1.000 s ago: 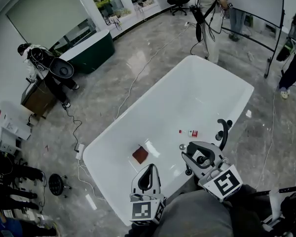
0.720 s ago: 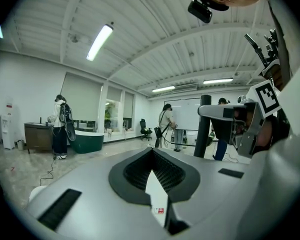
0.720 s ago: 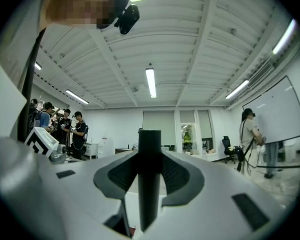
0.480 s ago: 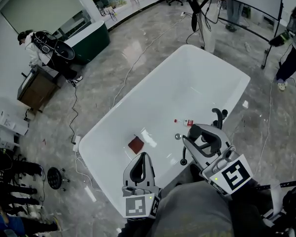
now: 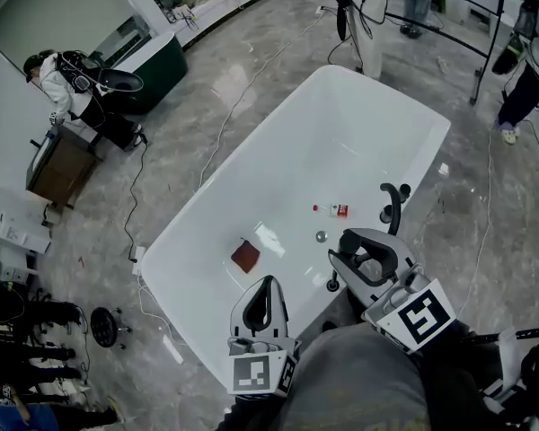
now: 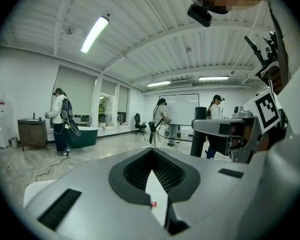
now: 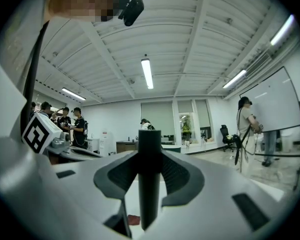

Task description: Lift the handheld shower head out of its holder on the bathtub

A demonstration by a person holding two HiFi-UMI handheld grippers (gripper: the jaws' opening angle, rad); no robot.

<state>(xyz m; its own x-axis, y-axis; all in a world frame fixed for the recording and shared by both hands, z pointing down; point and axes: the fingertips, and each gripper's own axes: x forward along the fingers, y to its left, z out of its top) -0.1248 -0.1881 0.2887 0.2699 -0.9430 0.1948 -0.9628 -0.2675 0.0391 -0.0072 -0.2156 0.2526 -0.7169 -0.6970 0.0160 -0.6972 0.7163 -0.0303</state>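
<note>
The handheld shower head [image 7: 149,174] is a slim black rod that stands upright between the jaws of my right gripper [image 7: 150,154], which is shut on it. In the head view that gripper [image 5: 355,250] hangs over the near right rim of the white bathtub [image 5: 198,241], just in front of the curved black faucet [image 5: 393,203]. A small black part [image 5: 332,285] shows on the rim below the jaws; I cannot tell whether it is the holder or the rod's lower end. My left gripper [image 5: 267,285] is over the near rim, its tips together, holding nothing.
Inside the tub lie a red-brown square [image 5: 245,256], a small red and white bottle [image 5: 334,210] and a chrome drain [image 5: 321,236]. Cables run over the grey floor. Several people stand around, and a dark green tub [image 5: 153,70] stands at the far left.
The head view has shifted, so the tub sits higher in the picture. Both grippers have edged along the near rim. The right gripper's hold on the black rod is unchanged.
</note>
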